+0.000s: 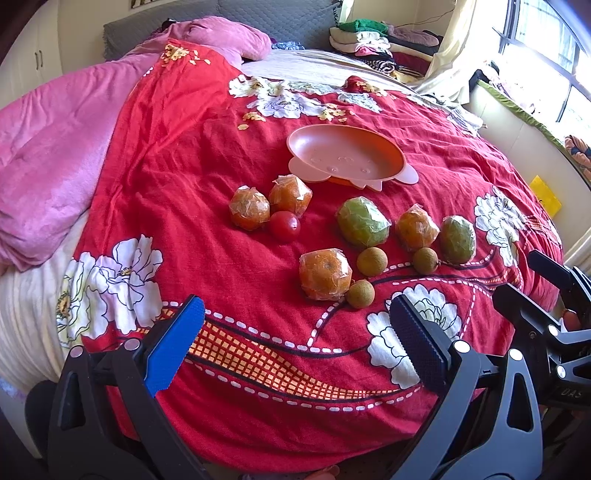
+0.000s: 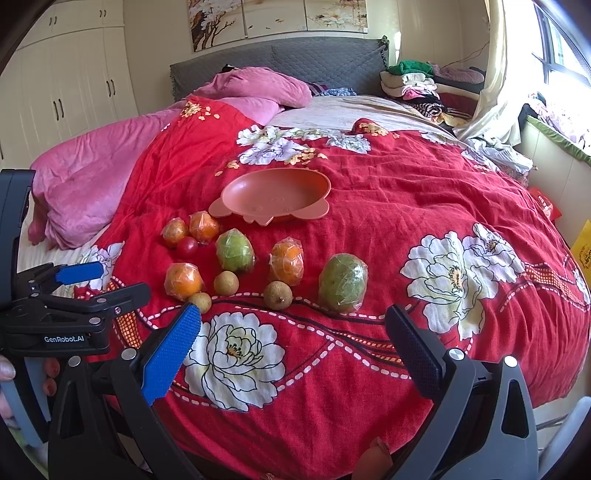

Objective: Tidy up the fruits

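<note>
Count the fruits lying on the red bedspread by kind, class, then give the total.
Wrapped oranges: 4
Wrapped green fruits: 2
Small brown round fruits: 3
Red tomato: 1
Total: 10 fruits, all on the bedspread; none in the pink dish.

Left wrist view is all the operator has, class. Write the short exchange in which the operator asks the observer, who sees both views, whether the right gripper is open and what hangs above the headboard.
Operator: Is the right gripper open?
Observer: Yes. The right wrist view shows the right gripper wide open and empty, over the red bedspread.
Operator: What hangs above the headboard?
Observer: A row of painted panels with blossoms, on the wall above the grey headboard.
</note>
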A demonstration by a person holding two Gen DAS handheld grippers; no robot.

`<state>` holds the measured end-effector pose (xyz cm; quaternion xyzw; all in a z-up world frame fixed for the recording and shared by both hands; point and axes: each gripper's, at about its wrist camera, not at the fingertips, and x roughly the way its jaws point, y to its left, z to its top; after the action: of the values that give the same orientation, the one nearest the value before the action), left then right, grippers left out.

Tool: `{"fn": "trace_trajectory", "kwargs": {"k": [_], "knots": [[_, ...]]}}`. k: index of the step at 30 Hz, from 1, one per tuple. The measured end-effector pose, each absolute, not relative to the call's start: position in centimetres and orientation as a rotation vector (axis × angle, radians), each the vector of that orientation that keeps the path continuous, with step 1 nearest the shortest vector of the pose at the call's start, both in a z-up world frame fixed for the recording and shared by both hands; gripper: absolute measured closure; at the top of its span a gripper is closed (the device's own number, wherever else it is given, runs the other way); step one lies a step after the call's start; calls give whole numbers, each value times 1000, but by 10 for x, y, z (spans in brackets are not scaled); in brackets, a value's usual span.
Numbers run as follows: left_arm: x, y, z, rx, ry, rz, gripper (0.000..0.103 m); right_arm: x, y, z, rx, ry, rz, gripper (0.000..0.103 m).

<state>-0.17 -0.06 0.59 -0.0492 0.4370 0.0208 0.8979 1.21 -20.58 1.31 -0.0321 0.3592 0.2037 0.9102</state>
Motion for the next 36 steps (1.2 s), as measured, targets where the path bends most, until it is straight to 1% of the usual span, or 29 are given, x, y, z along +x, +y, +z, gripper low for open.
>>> {"fn": "trace_trajectory", "kwargs": {"k": [9,18,26,29,31,32,35,36], "knots": [[6,2,-7,-105,937,35,8,17,-206,6,-58,754,420,4],[21,2,-15,-107,968,-13,8,39,-222,-2,-37,783,368,4],[37,2,-18,-115,976,-53,9,67,-233,-20,-54,850,311,4],[43,3,-22,-116,993,-61,16,78,-232,-29,-53,882,316,4],[45,5,-24,-117,1005,-65,23,85,-232,-35,-55,899,321,4],[45,5,-25,-120,1010,-71,24,87,-231,-37,-59,906,322,4],[46,5,-27,-125,1015,-89,33,91,-230,-39,-64,911,340,5],[47,4,-27,-127,1017,-98,38,91,-229,-39,-64,912,342,5]]}}
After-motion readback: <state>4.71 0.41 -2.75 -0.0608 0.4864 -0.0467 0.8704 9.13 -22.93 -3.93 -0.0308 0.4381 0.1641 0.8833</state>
